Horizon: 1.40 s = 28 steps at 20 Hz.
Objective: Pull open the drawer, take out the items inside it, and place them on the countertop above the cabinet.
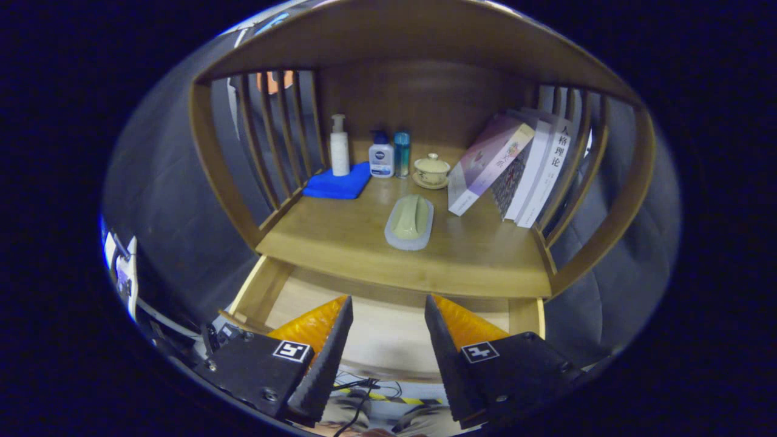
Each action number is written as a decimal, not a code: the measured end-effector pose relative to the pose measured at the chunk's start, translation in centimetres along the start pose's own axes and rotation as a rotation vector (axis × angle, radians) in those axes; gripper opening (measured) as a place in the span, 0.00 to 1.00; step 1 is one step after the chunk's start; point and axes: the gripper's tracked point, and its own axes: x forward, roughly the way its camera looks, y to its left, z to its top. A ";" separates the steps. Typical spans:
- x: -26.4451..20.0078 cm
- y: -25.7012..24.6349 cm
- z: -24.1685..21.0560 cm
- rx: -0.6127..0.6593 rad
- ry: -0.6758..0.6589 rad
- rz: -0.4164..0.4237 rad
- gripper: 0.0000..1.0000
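Fingers of the hand-held gripper (388, 315) stand wide apart with nothing between them, poised level over the pulled-out drawer (388, 331), whose pale bottom shows bare between and ahead of them. Beyond the drawer lies the wooden tabletop (340, 243), carrying a soap dish (410, 221) near its front middle, a blue cloth (337, 182) with a white pump bottle (339, 145) on it at the back left, a lotion bottle (381, 156) and teal bottle (402, 154) side by side, a lidded cup (431, 169), and leaning books (522, 170) on the right. Slatted wooden sides (273, 139) and a back panel enclose the tabletop under a shelf, with dark cloth outside.
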 end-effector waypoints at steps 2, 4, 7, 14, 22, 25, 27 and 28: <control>-1.6 0.1 -0.9 -0.005 -0.062 0.006 0.77; -2.6 0.5 -2.0 -0.006 -0.112 0.015 0.77; -4.2 0.8 -4.0 0.006 -0.182 0.038 0.77; -5.2 1.7 -6.1 0.036 -0.415 0.059 0.80; 0.2 2.0 -13.5 0.030 -0.466 -0.021 0.88; 2.2 1.8 -15.3 0.049 -0.458 -0.047 0.88; 3.7 2.1 -16.6 0.067 -0.445 -0.049 0.88; 4.5 2.2 -17.3 0.069 -0.427 -0.056 0.88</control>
